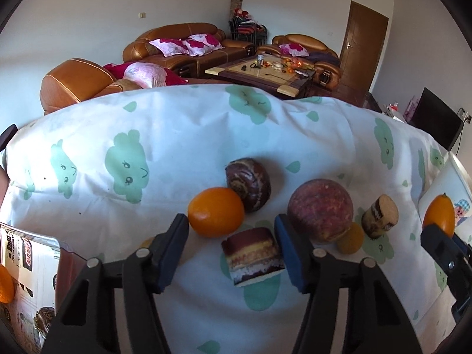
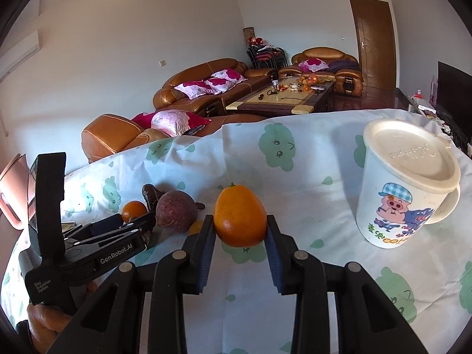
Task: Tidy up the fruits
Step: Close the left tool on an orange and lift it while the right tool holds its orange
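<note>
The right gripper has its jaws clamped on an oval orange fruit, held just above the cloth-covered surface. A lidded white mug with a cartoon pig stands toward the surface's right edge.

The left gripper has its jaws apart, straddling a layered cake slice that lies on the cloth; the right pad looks to be against the slice, the left pad clear of it. Just beyond the jaws sits a round orange, touching a dark striped shell-like piece. To the right lie a reddish round fruit, a small orange fruit tucked beneath it, and a small roll cake.
</note>
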The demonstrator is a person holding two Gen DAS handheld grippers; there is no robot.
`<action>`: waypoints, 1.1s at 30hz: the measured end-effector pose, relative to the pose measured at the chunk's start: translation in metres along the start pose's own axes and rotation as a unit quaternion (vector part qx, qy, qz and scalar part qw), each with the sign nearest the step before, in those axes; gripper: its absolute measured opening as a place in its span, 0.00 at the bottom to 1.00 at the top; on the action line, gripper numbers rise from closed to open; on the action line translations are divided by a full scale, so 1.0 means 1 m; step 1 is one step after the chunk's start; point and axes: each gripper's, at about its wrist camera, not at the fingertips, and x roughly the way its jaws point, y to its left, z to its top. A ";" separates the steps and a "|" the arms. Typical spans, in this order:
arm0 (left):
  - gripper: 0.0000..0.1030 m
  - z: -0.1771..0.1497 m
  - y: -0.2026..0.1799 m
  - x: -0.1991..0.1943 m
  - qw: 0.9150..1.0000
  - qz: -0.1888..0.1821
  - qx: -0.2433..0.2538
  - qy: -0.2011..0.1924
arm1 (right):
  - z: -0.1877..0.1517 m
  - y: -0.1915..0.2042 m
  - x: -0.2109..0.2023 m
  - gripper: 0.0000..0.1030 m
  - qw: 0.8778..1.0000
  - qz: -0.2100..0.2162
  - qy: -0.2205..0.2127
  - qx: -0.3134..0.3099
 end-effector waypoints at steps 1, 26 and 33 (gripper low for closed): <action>0.56 0.001 0.001 0.001 1.000 -0.003 -0.004 0.002 | 0.000 0.001 0.000 0.34 1.000 0.001 0.000 -0.001; 0.39 -0.032 0.006 -0.072 0.991 -0.112 0.029 -0.067 | -0.002 0.006 -0.008 0.34 0.999 -0.006 -0.032 -0.014; 0.39 -0.025 0.034 -0.113 0.991 -0.074 0.012 -0.112 | 0.000 0.008 -0.013 0.34 0.998 0.019 -0.052 -0.013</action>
